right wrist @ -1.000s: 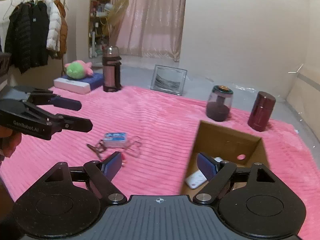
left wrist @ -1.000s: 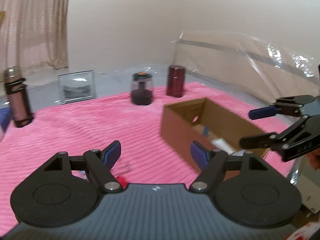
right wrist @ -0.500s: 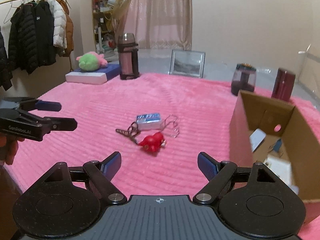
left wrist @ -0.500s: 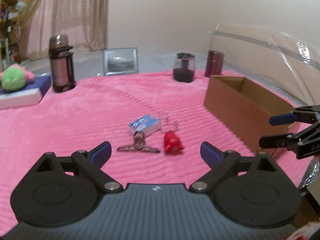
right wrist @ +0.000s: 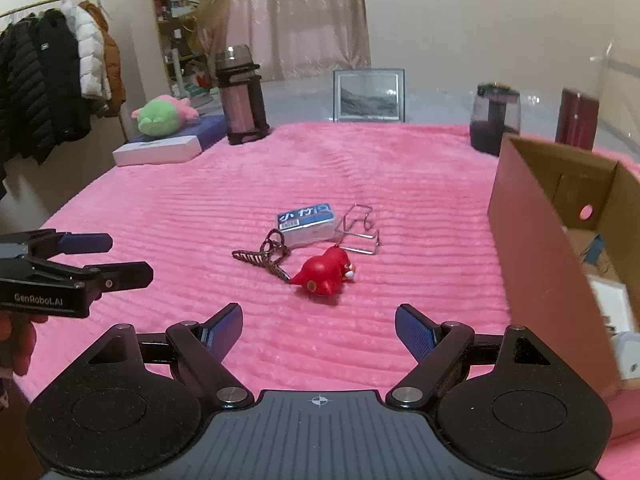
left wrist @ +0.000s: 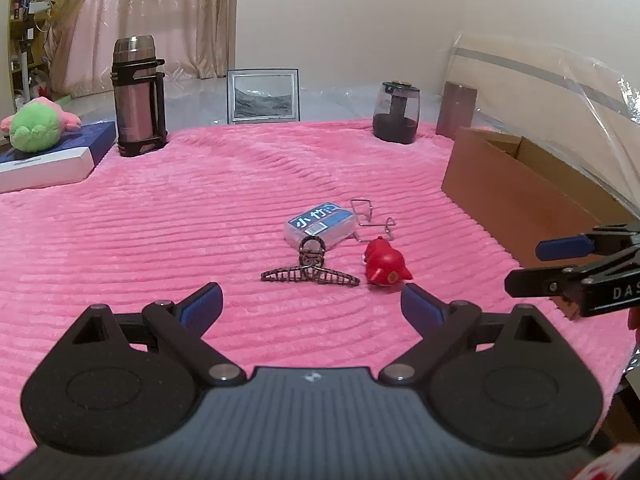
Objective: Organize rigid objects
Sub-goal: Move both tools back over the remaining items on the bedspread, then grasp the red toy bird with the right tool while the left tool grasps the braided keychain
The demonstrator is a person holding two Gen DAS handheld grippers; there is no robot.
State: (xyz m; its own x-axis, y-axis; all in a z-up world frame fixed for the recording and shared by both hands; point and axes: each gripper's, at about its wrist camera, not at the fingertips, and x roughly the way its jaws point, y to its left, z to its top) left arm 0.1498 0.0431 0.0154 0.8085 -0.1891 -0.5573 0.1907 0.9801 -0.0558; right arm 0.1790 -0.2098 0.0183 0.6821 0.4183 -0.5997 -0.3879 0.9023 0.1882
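Both grippers hover over a pink ribbed blanket (left wrist: pixel 200 208), fingers spread, nothing between them. The left gripper (left wrist: pixel 311 304), its fingers having just been opening, faces the dark hair claw (left wrist: pixel 310 270); the right gripper (right wrist: pixel 319 326) faces the red bird toy (right wrist: pixel 326 272). Both lie mid-blanket in a small cluster with a blue-labelled clear box (left wrist: pixel 322 224) and a bent wire piece (right wrist: pixel 358 232), left of the open cardboard box (right wrist: pixel 548 264). Best approach: straddle the toy's rounded, glossy body across its width, closing squarely; the claw's teeth appear to touch the toy, though it is hard to tell.
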